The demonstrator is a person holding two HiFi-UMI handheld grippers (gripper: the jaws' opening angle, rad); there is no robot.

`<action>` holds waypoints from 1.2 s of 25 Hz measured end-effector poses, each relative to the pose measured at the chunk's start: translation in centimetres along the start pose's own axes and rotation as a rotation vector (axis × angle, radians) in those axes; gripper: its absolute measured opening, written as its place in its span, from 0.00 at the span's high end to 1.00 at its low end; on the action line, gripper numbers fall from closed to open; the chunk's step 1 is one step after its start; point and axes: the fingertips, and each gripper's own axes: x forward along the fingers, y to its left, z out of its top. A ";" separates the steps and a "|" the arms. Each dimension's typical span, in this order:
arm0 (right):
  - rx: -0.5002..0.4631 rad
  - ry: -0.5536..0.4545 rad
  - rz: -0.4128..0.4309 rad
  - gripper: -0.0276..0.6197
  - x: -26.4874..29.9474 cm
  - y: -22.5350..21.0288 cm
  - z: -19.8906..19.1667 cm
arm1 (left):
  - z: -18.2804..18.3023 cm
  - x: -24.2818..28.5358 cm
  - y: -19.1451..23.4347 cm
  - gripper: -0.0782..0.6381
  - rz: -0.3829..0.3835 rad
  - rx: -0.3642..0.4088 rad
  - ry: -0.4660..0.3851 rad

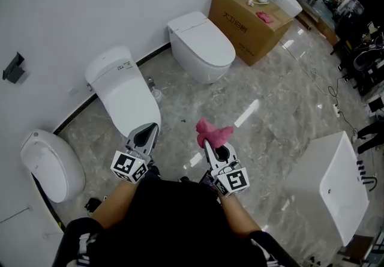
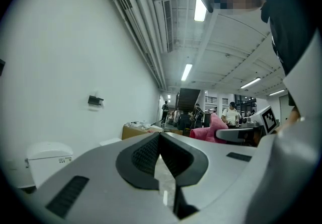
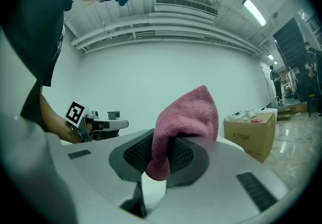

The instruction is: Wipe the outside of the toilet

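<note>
Three white toilets stand along the wall in the head view: one toilet (image 1: 123,89) with a tank right ahead of my left gripper (image 1: 150,129), a lidded toilet (image 1: 201,44) further back, and a third toilet (image 1: 51,164) at the far left. My right gripper (image 1: 207,143) is shut on a pink cloth (image 1: 213,132), which bunches above its jaws (image 3: 187,117). It hangs over the marble floor, right of the near toilet. The left gripper (image 2: 160,140) is shut with nothing in it, its tips near that toilet's front rim.
A cardboard box (image 1: 249,20) with small items on top stands at the back right. A white basin unit (image 1: 336,185) is at the right. Cables (image 1: 327,92) trail over the floor. Black wall fittings (image 1: 13,68) hang on the white wall. People stand far off (image 2: 231,115).
</note>
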 end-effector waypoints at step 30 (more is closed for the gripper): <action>0.001 0.052 -0.061 0.85 12.9 -16.6 2.6 | 1.4 19.1 9.9 0.87 -0.013 -0.060 -0.003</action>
